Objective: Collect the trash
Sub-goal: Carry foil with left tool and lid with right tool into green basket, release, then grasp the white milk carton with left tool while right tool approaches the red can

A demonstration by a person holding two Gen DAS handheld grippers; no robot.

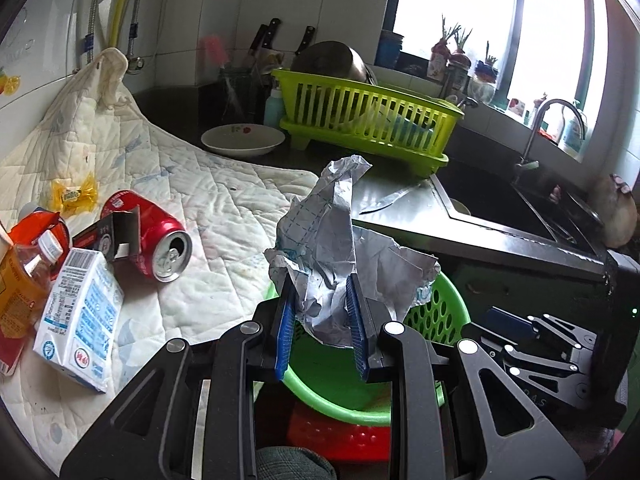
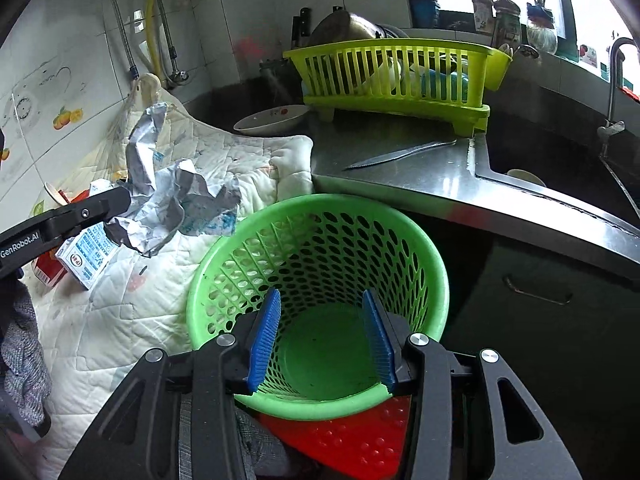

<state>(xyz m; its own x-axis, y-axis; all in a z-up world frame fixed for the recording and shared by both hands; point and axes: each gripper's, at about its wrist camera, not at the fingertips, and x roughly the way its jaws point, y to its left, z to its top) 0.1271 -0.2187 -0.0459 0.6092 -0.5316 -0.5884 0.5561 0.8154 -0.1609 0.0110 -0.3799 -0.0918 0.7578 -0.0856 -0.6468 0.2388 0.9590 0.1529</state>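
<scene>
Left wrist view shows my left claw (image 1: pixel 320 320) clamped on a crumpled wrapper (image 1: pixel 340 248), carried above the near rim of the green basket (image 1: pixel 436 316). My right claw (image 2: pixel 324 340) has its blue pads apart around the basket's (image 2: pixel 320 264) near rim, not pressing on it as far as I can tell, so the basket may be unsteadied. It sits on a red stool (image 2: pixel 352 432) just beside the counter (image 2: pixel 440 184). If I let go too soon, I judge the light wrapper could catch the rim and drop outside; a nudge could tip the basket. On the quilted cloth (image 1: pixel 224 216), a red can (image 1: pixel 156 236), milk carton (image 1: pixel 80 316) and yellow wrapper (image 1: pixel 74 196) still wait
</scene>
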